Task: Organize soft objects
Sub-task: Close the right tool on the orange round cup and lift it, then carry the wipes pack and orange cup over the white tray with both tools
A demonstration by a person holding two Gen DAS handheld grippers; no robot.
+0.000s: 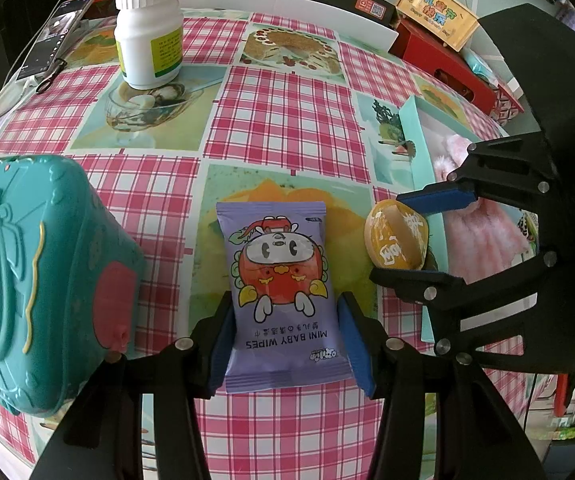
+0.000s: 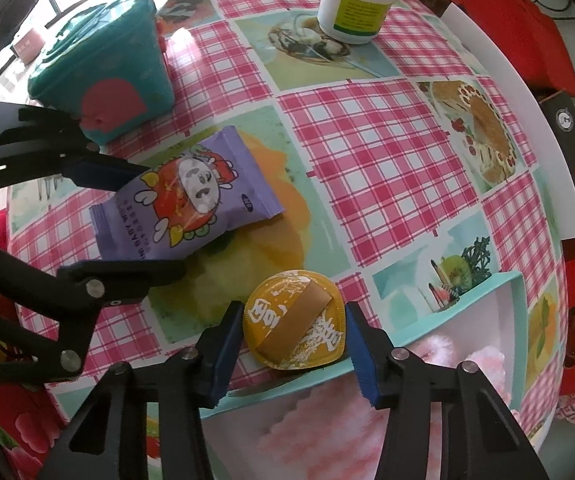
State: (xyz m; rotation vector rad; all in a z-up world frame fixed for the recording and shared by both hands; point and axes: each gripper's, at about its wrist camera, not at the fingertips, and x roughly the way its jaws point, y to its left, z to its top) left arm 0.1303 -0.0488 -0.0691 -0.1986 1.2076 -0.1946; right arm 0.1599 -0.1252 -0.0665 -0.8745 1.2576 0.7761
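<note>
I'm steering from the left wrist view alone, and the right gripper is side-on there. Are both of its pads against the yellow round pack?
Observer: Yes. In the right wrist view the right gripper has its two blue pads against opposite edges of the yellow round pack.
Operator: Is the pack clear of the turquoise box?
Observer: No. Seen from above, its near edge overlaps the box's rim. Whether it rests on the rim, I cannot tell.
</note>
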